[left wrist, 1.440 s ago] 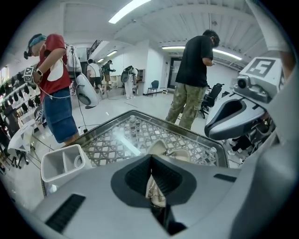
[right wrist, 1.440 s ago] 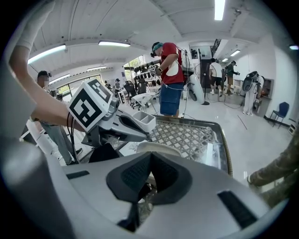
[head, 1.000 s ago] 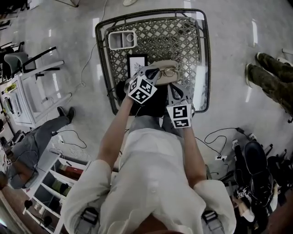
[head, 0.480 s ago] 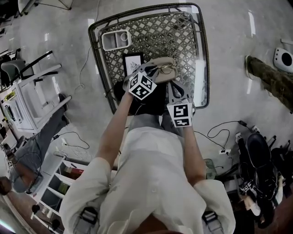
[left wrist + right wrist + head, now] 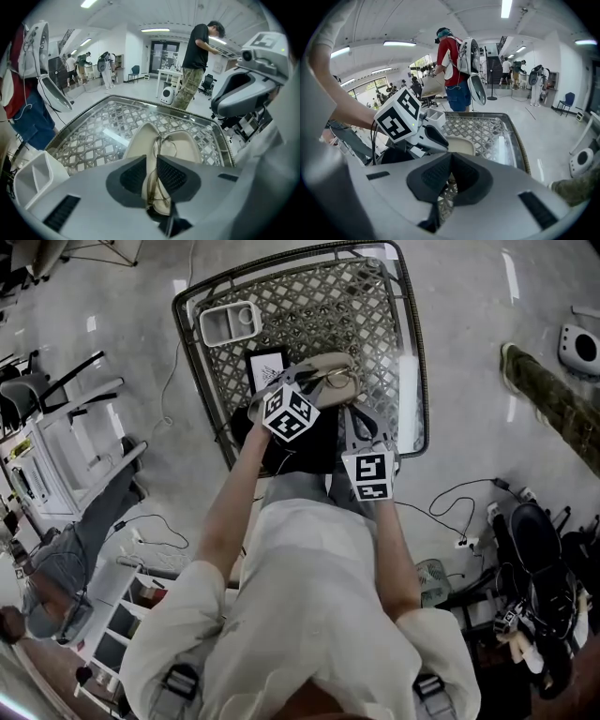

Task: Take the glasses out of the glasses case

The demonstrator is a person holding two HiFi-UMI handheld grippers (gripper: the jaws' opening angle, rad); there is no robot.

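Basically the glasses (image 5: 153,183) sit inside the open beige glasses case (image 5: 187,145), which lies centre frame in the head view on the glass-topped lattice table (image 5: 375,315). Left gripper (image 5: 151,159): its jaws have just been opening and now stand partly apart, with the thin frame running through the gap. The pads don't look pressed on it, so no real hold. Right gripper (image 5: 450,157): pads meet at the tips, just at the near lower-right edge of the case. Can't tell if it pinches the rim or only rests there. Handling judgement: the glasses are light, thin wire, springy and easy to bend, and the lenses would scratch or smudge. Best taken at the bridge or at a temple near the hinge, with a gentle squeeze, never across a lens. The frame is thin and probably slippery between flat pads, so it may twist or drop on the lift. The case looks light too and would likely slide on the glass unless held down. Writing: nothing readable. A dark card (image 5: 265,367) left of the case has white print, too small to read. A white tray (image 5: 230,322) sits upper left on the table, no label seen. The gripper cubes carry only square marker patterns, and no brand shows on the case or glasses.
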